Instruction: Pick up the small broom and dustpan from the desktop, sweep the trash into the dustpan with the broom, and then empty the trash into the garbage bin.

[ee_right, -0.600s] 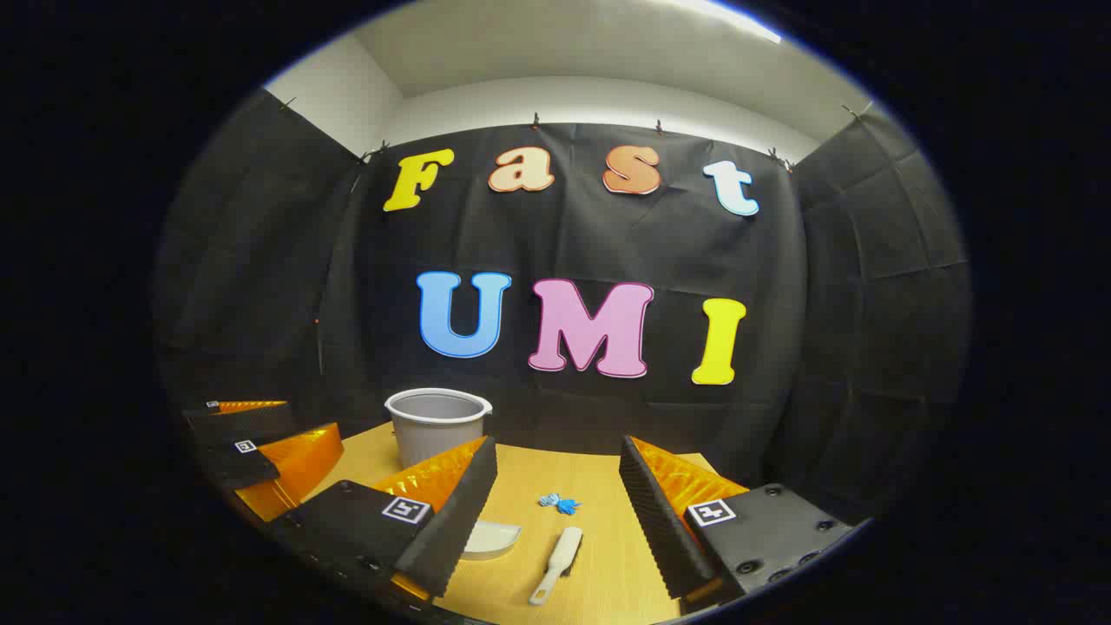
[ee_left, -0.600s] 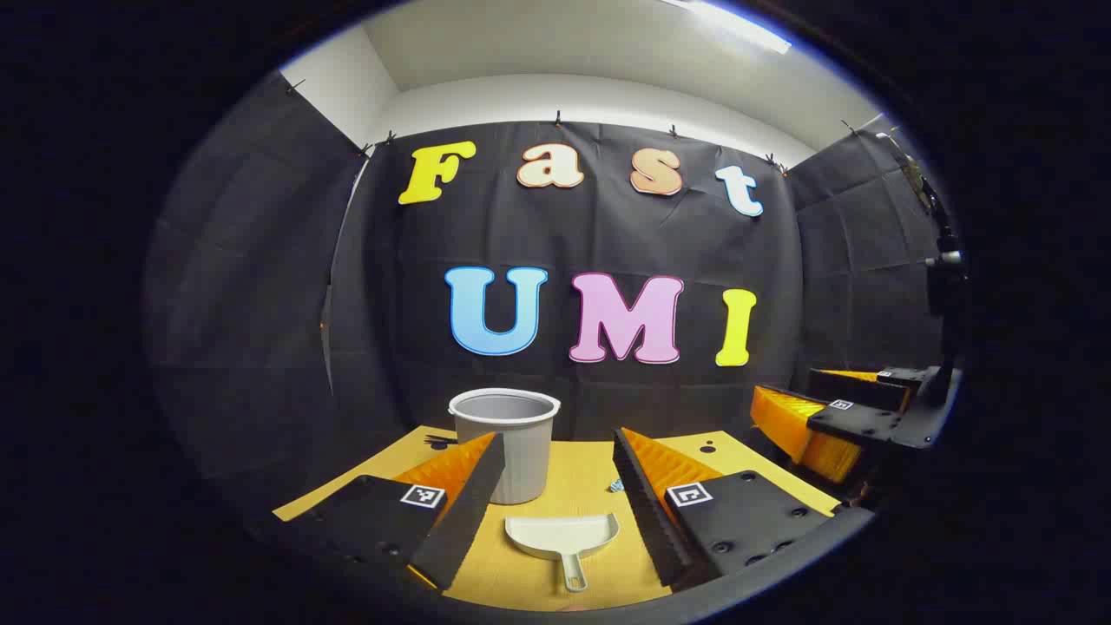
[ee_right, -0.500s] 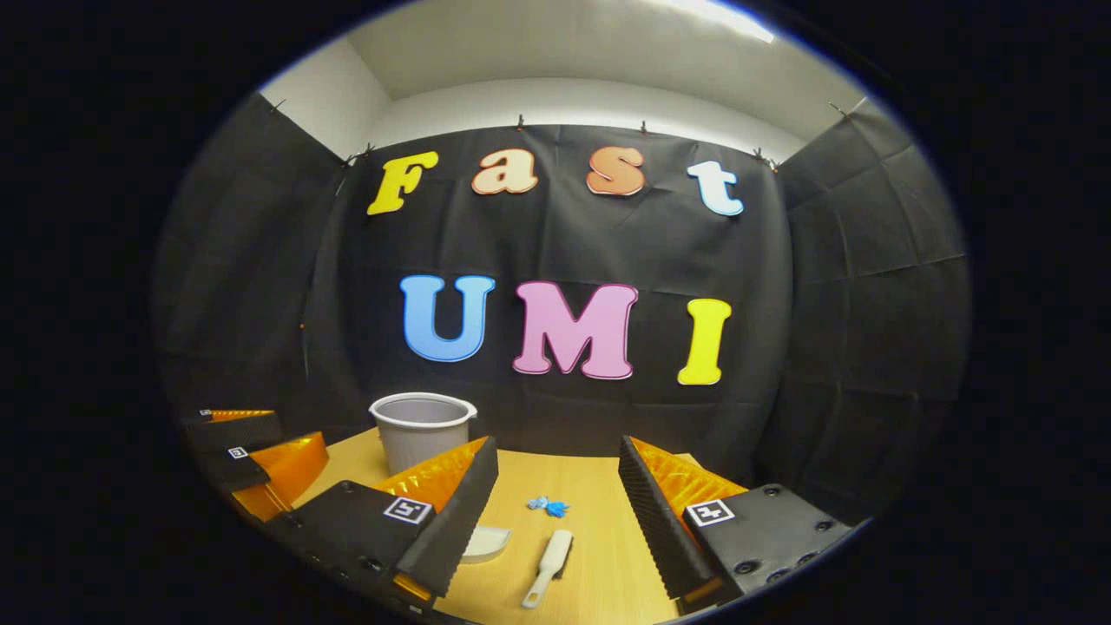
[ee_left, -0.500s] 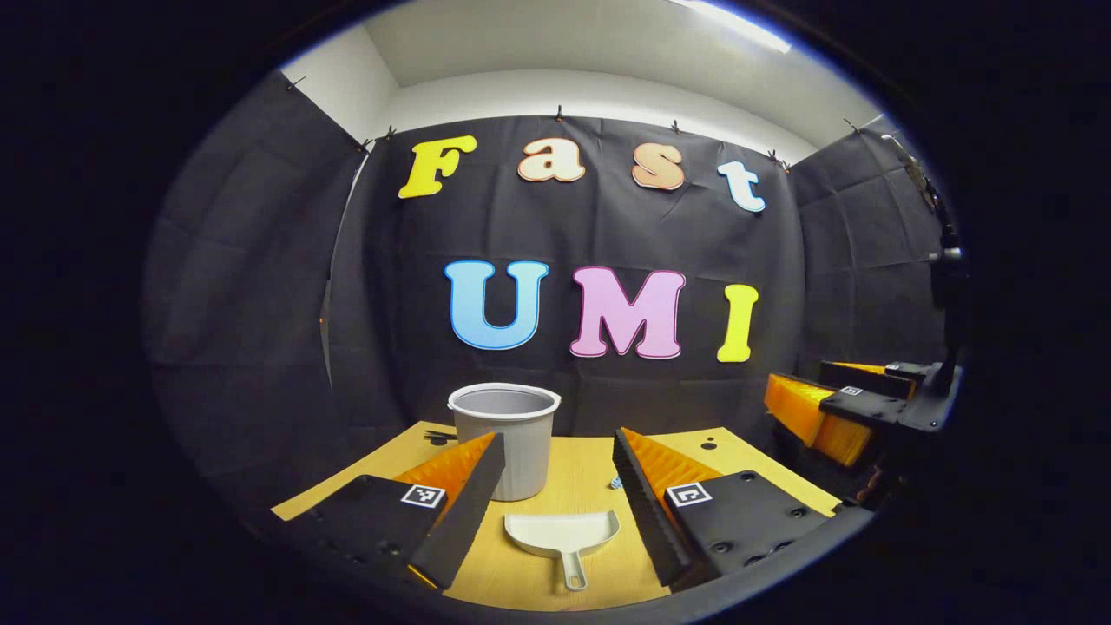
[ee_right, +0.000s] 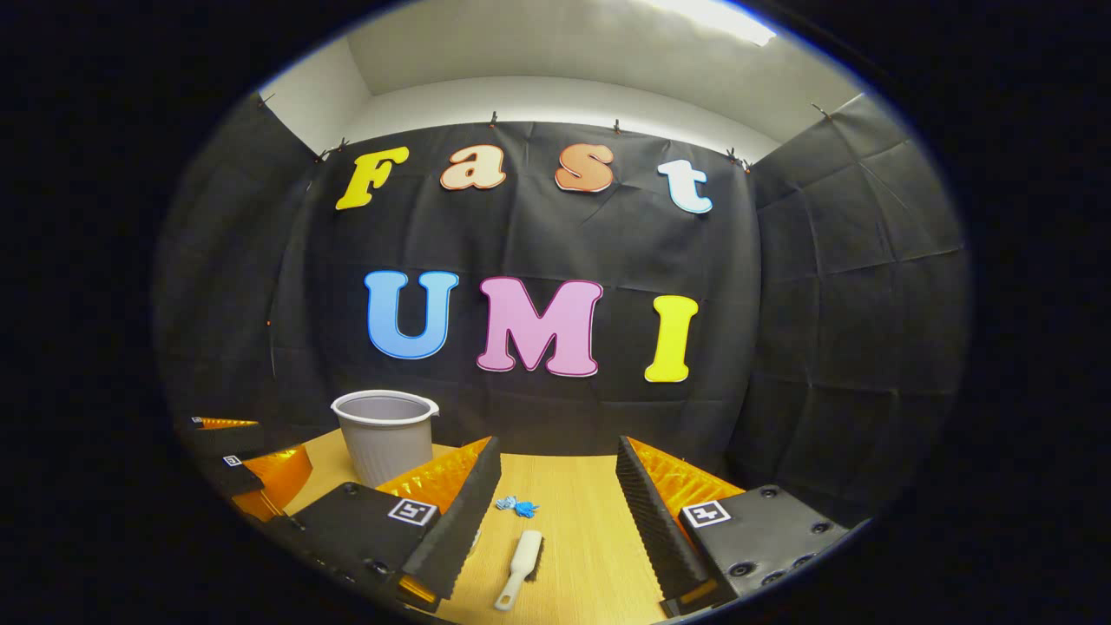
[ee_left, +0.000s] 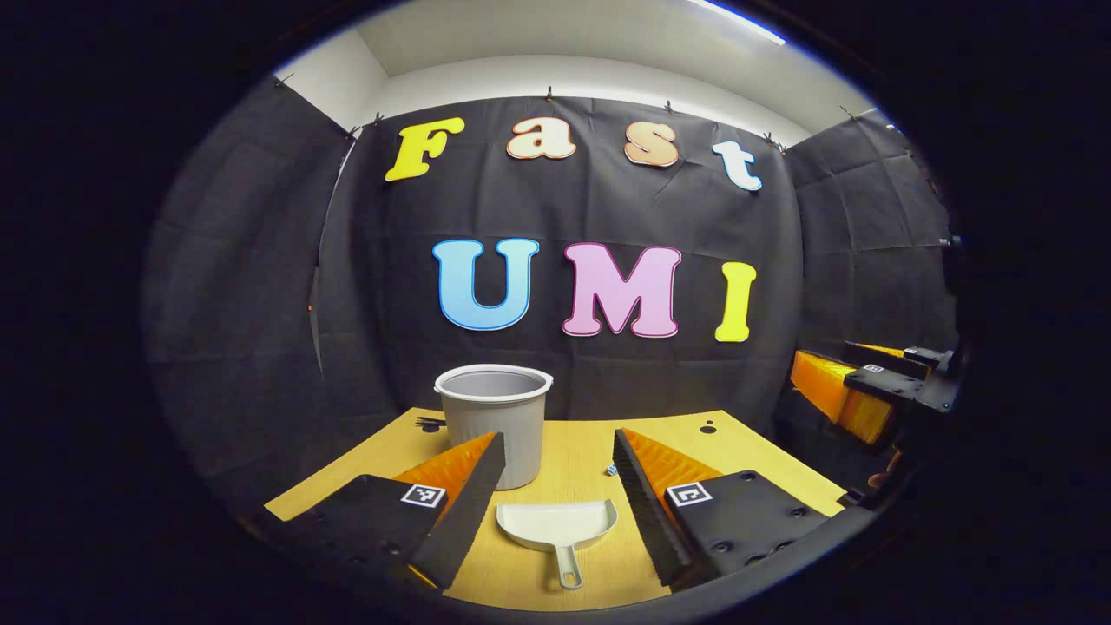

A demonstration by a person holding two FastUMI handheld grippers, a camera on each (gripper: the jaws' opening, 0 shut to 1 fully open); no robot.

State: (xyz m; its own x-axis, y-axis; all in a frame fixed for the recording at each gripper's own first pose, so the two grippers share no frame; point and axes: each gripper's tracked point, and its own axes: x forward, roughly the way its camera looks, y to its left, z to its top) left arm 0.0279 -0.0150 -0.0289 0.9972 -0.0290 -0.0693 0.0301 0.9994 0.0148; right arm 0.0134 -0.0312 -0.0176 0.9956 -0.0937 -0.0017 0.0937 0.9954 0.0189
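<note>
I find both jaws released above the worktop (ee_left: 764,451): dustpan (ee_left: 557,526) between the left gripper (ee_left: 555,486) jaws, broom (ee_right: 519,569) between the right gripper (ee_right: 555,503) jaws.

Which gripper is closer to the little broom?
Right. The right gripper hangs open just above the broom, which lies on the desk between its fingers. The left gripper is off to the side, open over the dustpan.
</note>
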